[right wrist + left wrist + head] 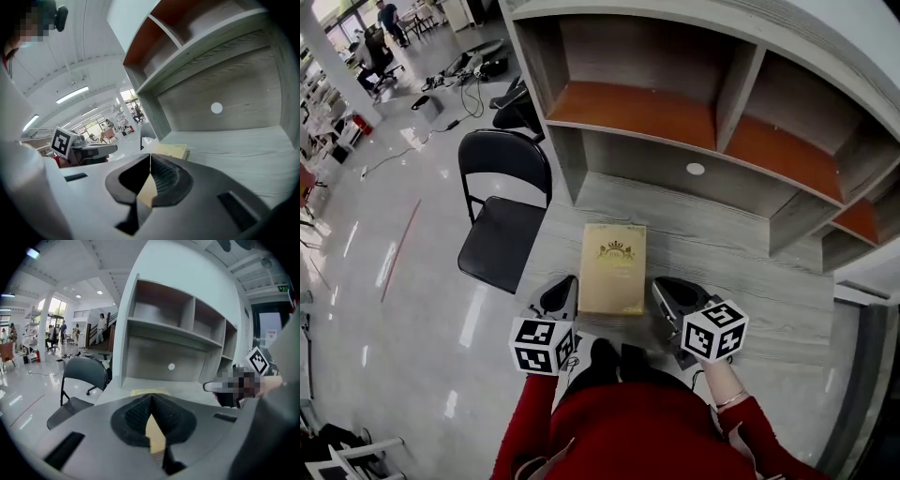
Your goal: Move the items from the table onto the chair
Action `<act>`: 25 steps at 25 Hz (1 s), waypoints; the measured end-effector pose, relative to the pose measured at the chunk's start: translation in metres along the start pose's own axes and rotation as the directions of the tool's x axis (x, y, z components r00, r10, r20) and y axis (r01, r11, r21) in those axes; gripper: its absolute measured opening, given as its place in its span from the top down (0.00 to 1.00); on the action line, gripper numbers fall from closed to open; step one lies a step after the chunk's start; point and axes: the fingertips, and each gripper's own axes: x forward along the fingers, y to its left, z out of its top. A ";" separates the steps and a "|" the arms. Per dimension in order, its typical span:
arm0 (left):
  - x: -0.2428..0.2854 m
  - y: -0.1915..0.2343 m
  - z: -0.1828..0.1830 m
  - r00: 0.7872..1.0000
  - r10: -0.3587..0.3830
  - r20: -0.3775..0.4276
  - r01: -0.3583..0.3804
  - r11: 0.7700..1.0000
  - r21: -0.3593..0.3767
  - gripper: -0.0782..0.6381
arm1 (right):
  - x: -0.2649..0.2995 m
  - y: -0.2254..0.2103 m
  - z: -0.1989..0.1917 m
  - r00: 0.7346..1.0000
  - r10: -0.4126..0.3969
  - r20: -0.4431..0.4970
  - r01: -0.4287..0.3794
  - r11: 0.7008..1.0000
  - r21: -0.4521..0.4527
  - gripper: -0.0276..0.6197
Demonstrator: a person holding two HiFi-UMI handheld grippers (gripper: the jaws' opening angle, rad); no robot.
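At a grey wood-grain table (741,272) under a shelf unit (722,112), a person in red sleeves (534,422) holds two grippers either side of a flat yellow box (612,267). The box lies on the tabletop nr the front edge, long side pointing toward the shelves, w/ a gold crest on its lid. The left gripper (565,284) sits just beside the box's near-left corner, and its own view shows the dark pads meeting in a thin line w/ nothing gripped between them. The right gripper (662,287) mirrors it at the near-right corner, jaws likewise pressed together and holding nothing. Whether either tip actually touches the box can't be told from the head view. Both gripper views show the yellow lid lying ahead of and below the pads, not between them. A black folding chair (502,220) stands on the glossy floor (394,281) just off the table's left edge, seat facing up, back toward the far side — the box is not yet on it. Bkgd: an open hall w/ people (380,37) and cables on the floor, far off.
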 end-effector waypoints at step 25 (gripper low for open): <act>0.084 -0.002 -0.103 0.820 -0.441 -0.364 0.178 0.802 -0.571 0.55 | 0.078 -0.042 -0.092 0.883 0.015 -0.469 0.141 0.945 0.296 0.54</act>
